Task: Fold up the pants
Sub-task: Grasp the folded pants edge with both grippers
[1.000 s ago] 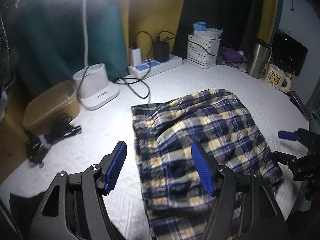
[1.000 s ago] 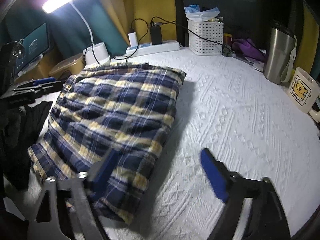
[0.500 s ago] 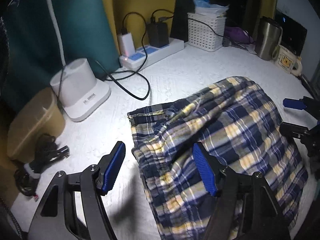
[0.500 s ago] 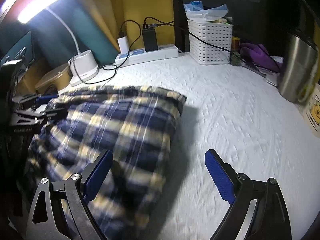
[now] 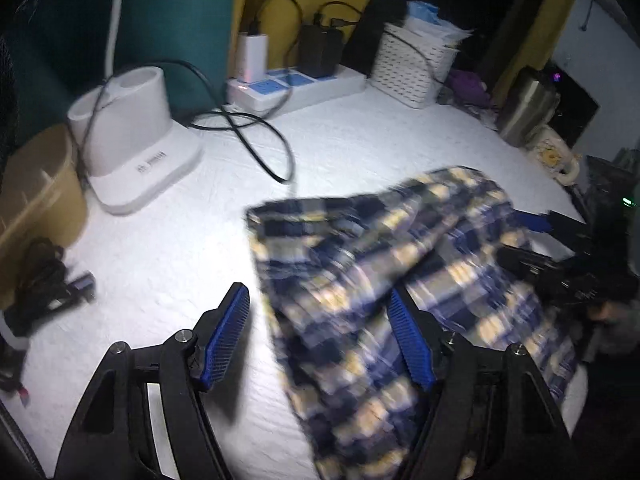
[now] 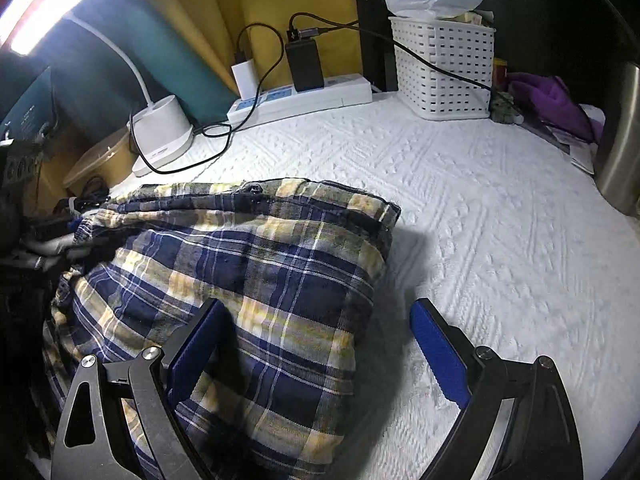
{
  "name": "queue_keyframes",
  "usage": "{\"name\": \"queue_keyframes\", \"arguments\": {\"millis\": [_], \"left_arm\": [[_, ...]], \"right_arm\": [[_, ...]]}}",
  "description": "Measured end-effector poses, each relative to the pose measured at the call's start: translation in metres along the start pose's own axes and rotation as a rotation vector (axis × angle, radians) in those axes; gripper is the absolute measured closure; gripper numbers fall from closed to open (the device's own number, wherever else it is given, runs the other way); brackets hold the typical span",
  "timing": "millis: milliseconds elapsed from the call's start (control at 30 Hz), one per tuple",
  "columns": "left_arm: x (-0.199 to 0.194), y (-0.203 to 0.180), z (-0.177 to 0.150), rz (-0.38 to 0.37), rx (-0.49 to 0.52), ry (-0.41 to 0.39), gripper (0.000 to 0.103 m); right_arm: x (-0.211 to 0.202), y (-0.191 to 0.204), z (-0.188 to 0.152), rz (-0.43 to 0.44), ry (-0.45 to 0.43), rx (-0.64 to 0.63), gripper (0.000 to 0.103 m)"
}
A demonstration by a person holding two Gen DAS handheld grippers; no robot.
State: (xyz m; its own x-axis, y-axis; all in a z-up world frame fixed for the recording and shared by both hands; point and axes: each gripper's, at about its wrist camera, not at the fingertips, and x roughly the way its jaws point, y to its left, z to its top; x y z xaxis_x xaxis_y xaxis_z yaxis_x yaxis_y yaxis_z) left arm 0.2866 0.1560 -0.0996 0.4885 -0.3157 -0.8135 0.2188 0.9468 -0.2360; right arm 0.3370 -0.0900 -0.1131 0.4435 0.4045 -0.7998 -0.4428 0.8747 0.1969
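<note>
your left tongs (image 5: 318,334) are spread wide with nothing between them, hovering at the near left edge of the plaid pants (image 5: 384,296). your right tongs (image 6: 316,354) are spread too, the left finger over the fabric, the right over bare white bedspread (image 6: 500,240). you have the pants lying folded in a thick bundle on the bedspread, near the lamp base (image 5: 136,152).

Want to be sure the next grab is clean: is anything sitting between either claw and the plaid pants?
Nothing visible does. The left claw is open right at the near edge of the pants, and the right claw is open astride their other edge. The black cable lies farther back, off the fabric.
</note>
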Motion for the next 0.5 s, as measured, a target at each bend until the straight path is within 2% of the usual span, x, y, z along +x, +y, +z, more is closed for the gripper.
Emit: {"name": "queue_keyframes", "arguments": {"millis": [33, 67, 100, 167, 300, 500], "left_arm": [[0.003, -0.002, -0.002, -0.03, 0.005, 0.018, 0.019], [0.007, -0.005, -0.006, -0.06, 0.015, 0.043, 0.016], [0.011, -0.008, -0.008, -0.063, 0.024, 0.057, 0.016], [0.011, -0.013, -0.009, -0.042, 0.043, 0.036, 0.015], [0.014, -0.01, -0.002, -0.035, 0.011, 0.027, 0.015], [0.026, -0.021, 0.004, 0.009, 0.071, 0.003, 0.016]], "right_arm": [[0.0, 0.0, 0.0, 0.004, 0.0, 0.0, 0.009], [0.001, -0.001, 0.001, 0.006, 0.001, 0.0, 0.009], [0.001, -0.001, 0.001, 0.009, 0.001, 0.0, 0.009], [0.001, -0.001, 0.002, 0.013, 0.002, 0.004, 0.009], [-0.002, -0.003, 0.0, 0.045, 0.003, 0.03, 0.009], [0.001, -0.002, 0.002, 0.056, -0.001, 0.015, 0.009]]}}
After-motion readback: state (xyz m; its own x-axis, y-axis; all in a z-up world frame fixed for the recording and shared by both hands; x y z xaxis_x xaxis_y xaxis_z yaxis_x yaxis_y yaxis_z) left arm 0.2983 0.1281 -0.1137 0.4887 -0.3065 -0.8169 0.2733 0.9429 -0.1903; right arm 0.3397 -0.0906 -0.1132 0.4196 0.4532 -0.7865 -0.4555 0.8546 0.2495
